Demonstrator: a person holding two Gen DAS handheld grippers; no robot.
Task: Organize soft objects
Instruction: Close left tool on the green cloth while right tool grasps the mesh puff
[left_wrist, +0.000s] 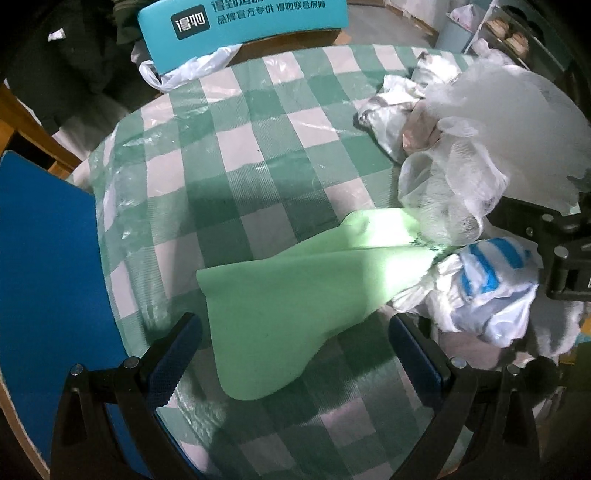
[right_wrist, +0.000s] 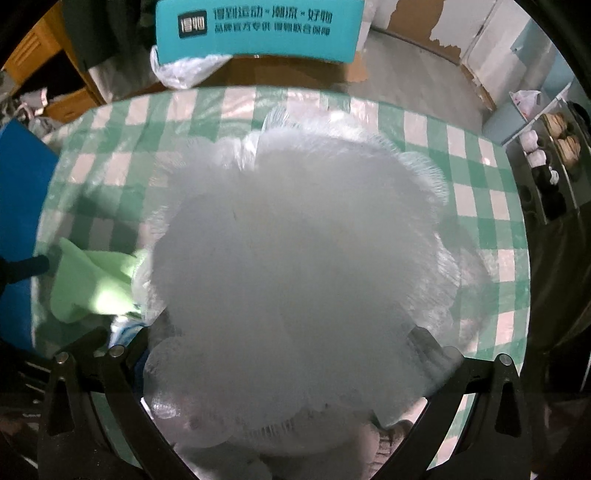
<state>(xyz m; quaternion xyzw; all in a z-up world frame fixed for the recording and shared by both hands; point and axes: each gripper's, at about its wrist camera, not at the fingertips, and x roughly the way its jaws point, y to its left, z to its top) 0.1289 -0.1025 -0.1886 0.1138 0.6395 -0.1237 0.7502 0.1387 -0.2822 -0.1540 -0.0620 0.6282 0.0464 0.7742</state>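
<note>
Now my left gripper (left_wrist: 295, 354) gapes over a smooth green cloth (left_wrist: 280, 314), fluffy white mesh puff (right_wrist: 295, 258) blocks my right view, its grip unclear, checked tablecloth (left_wrist: 229, 155) beneath.

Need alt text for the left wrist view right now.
The left gripper has its jaws open around the near edge of a light green cloth on a green checked tablecloth, with a white mesh puff at right.
</note>
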